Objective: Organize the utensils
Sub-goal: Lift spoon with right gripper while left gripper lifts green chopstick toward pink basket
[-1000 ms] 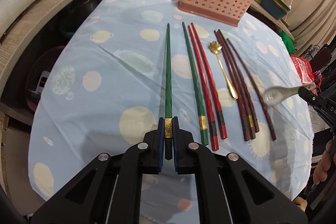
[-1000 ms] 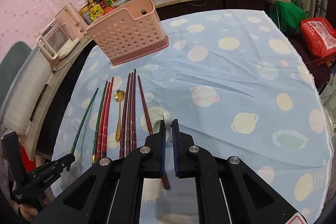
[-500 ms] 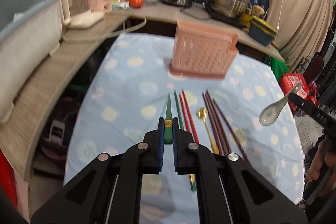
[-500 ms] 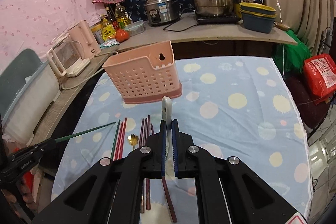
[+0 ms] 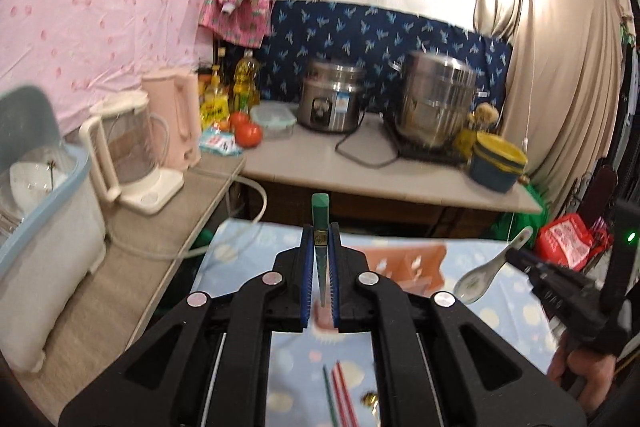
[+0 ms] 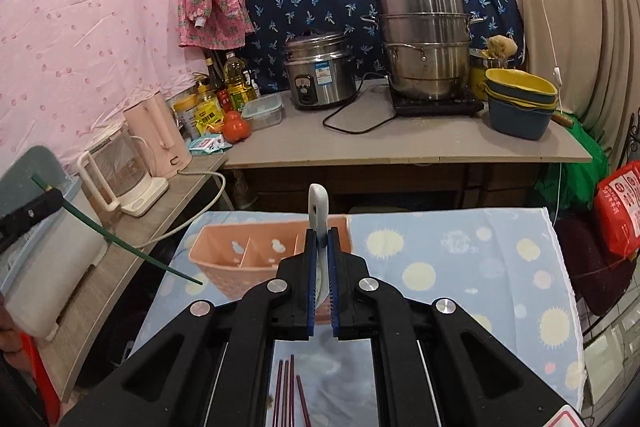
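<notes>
My left gripper (image 5: 320,239) is shut on a green chopstick (image 5: 321,215), held upright high above the table; the chopstick slants down toward the basket in the right wrist view (image 6: 120,243). My right gripper (image 6: 319,239) is shut on a white ceramic spoon (image 6: 318,203), whose bowl shows in the left wrist view (image 5: 484,279). The pink perforated utensil basket (image 6: 248,259) stands on the blue dotted tablecloth (image 6: 460,267) below both grippers. Green and red chopsticks (image 5: 340,399) and dark red chopsticks (image 6: 288,391) lie on the cloth.
A counter behind the table holds a rice cooker (image 6: 320,71), a steel steamer pot (image 6: 424,47), stacked bowls (image 6: 520,103), tomatoes and bottles. A side shelf at left carries kettles (image 6: 132,159) and a dish bin (image 5: 36,187). A red bag (image 6: 620,211) hangs at right.
Both grippers have risen and tilted up from the table, carrying the green chopstick and the spoon to above the pink basket. The view now faces the back counter.
</notes>
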Demonstrator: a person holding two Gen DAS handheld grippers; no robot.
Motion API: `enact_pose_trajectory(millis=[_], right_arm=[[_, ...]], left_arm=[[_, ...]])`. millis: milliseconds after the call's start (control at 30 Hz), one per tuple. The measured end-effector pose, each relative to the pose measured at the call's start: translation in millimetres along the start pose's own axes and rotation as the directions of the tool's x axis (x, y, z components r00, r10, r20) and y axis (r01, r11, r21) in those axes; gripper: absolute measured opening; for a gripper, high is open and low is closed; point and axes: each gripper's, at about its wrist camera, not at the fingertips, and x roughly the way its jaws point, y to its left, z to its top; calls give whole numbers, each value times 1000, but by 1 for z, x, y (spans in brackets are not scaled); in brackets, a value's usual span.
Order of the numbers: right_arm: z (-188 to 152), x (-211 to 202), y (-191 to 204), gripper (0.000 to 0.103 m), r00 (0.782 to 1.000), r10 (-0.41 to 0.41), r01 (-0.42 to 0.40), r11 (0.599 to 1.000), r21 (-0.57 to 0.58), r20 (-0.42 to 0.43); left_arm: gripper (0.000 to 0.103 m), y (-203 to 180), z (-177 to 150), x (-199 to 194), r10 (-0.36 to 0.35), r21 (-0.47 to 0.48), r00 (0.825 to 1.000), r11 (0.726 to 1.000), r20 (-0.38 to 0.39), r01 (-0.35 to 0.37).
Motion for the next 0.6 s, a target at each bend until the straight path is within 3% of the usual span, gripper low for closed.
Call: enact_pose_trajectory(millis=[233, 600], right_arm=[[24, 51, -11, 6, 1000, -23, 23, 1000, 15, -14], [2, 101, -17, 6, 994, -6, 7, 1000, 10, -110]], left_arm=[[7, -8, 40, 26, -25, -45, 998, 999, 63, 28], [7, -11, 57, 41, -25, -69, 995, 997, 95, 32]])
